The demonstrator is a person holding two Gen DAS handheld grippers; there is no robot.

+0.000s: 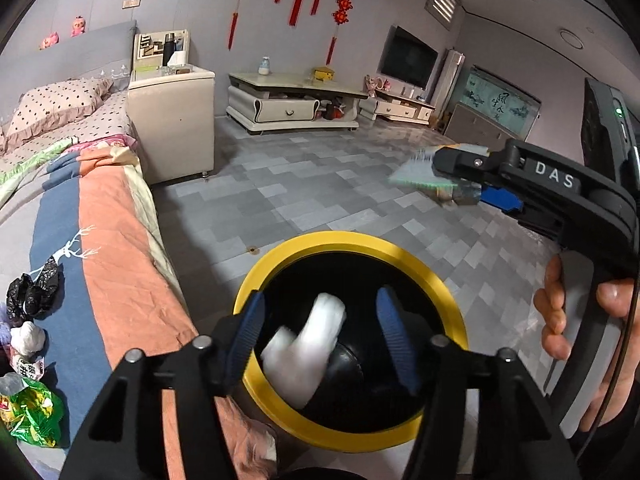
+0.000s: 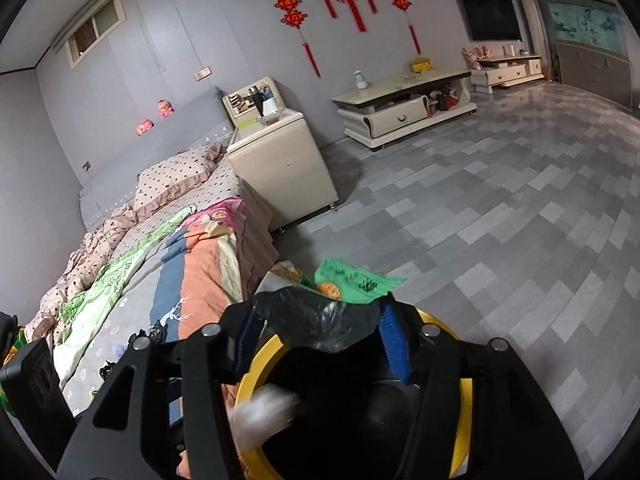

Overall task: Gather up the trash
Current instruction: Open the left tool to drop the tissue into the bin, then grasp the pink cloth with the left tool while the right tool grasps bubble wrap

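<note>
A black bin with a yellow rim (image 1: 400, 245) stands on the floor beside the bed. My left gripper (image 1: 320, 340) is open right above it, and a white crumpled tissue (image 1: 308, 354), blurred, is in the air between the fingers over the bin's mouth. The tissue also shows in the right wrist view (image 2: 266, 410) inside the yellow rim (image 2: 256, 364). My right gripper (image 2: 320, 336) is shut on a green snack wrapper with dark plastic (image 2: 352, 280), held over the bin's edge. In the left wrist view the right gripper (image 1: 448, 176) holds the wrapper (image 1: 416, 170) above the floor.
On the bed (image 1: 112, 248) at the left lie black plastic scraps (image 1: 34, 292), a white wad (image 1: 28, 340) and a green snack bag (image 1: 32, 412). A beige bedside cabinet (image 1: 172, 120) and a low TV stand (image 1: 296, 100) stand further back on the grey tiled floor (image 1: 320, 184).
</note>
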